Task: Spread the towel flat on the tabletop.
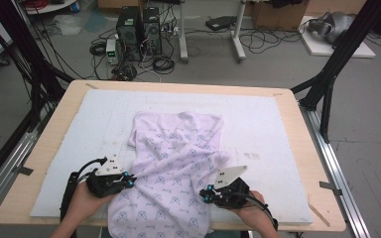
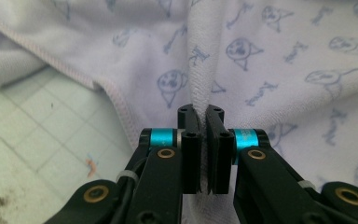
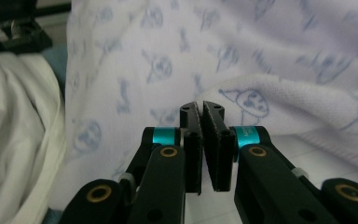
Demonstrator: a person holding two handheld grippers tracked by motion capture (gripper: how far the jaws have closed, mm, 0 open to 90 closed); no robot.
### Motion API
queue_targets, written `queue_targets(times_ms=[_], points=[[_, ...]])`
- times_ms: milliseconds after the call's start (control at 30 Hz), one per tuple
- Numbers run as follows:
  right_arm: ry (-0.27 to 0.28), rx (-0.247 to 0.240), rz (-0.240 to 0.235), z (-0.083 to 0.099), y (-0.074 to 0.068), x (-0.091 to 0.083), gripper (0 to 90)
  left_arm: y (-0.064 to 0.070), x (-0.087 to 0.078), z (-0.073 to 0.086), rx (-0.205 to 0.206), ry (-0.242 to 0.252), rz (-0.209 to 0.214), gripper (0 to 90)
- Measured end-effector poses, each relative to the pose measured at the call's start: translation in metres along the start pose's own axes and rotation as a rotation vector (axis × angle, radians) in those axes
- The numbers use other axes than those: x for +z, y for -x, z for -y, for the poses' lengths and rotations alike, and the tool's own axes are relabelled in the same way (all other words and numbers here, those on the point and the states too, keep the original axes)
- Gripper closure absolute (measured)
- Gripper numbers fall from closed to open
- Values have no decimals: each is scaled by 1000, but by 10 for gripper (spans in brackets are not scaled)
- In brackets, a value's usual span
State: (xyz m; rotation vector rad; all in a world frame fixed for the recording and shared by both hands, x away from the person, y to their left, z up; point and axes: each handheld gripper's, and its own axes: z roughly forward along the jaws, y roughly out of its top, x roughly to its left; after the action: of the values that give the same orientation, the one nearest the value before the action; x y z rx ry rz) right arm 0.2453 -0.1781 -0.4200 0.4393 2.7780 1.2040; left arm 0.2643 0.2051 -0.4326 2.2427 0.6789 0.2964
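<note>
A pale lilac terry-cloth garment printed with small blue cartoon figures (image 1: 173, 168) is lying rumpled on the white padded mat (image 1: 258, 119) covering the wooden tabletop (image 1: 302, 148), sitting toward six o'clock from the mat's middle, its lower hem hanging over the near edge and getting cut off by the frame. The left gripper (image 1: 127, 179) is resting at the garment's nine o'clock edge; in the left gripper view its fingers (image 2: 193, 140) are pressing nearly together on a raised fold of the cloth. The right gripper (image 1: 205, 194) is sitting at the four o'clock edge, and its fingers (image 3: 193, 140) are nearly touching, with a folded edge of cloth lying just beyond the tips; whether any cloth is caught there is hard to make out. Both hands are partly hidden beneath the grippers.
</note>
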Motion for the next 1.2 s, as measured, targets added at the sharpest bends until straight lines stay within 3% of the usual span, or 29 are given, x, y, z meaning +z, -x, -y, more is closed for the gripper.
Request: queue_targets(times_ms=[67, 133, 267, 367, 500, 633, 700, 733, 933, 1100, 1200], points=[[-41, 1, -20, 7, -1, 10, 838, -2, 0, 4, -13, -4, 8, 850], [-6, 22, -29, 10, 2, 7, 782, -2, -2, 4, -20, 3, 2, 832], [94, 63, 36, 9, 11, -13, 745, -4, -8, 0, -29, 34, -2, 736], [67, 62, 64, 9, 15, -12, 746, -7, -9, -2, -36, 46, -8, 733], [-6, 38, 65, 9, 16, 12, 723, -8, -3, -2, -38, 34, -13, 733], [-12, 44, 53, 8, 17, 25, 702, -11, 4, -2, -48, 15, -9, 677], [-2, 59, 39, 9, 19, 25, 760, -11, 8, -1, -48, 1, 3, 685], [1, 55, 30, 10, 18, 25, 838, -11, 9, -1, -48, 5, 19, 727], [2, 52, 31, 17, 12, 8, 866, -7, 7, -2, -28, 8, 8, 810], [7, 68, 38, 27, 2, -18, 867, -4, 4, -3, -26, 20, 14, 810], [6, 65, 17, 29, -4, -31, 852, -2, -1, -4, -26, 35, 22, 748]])
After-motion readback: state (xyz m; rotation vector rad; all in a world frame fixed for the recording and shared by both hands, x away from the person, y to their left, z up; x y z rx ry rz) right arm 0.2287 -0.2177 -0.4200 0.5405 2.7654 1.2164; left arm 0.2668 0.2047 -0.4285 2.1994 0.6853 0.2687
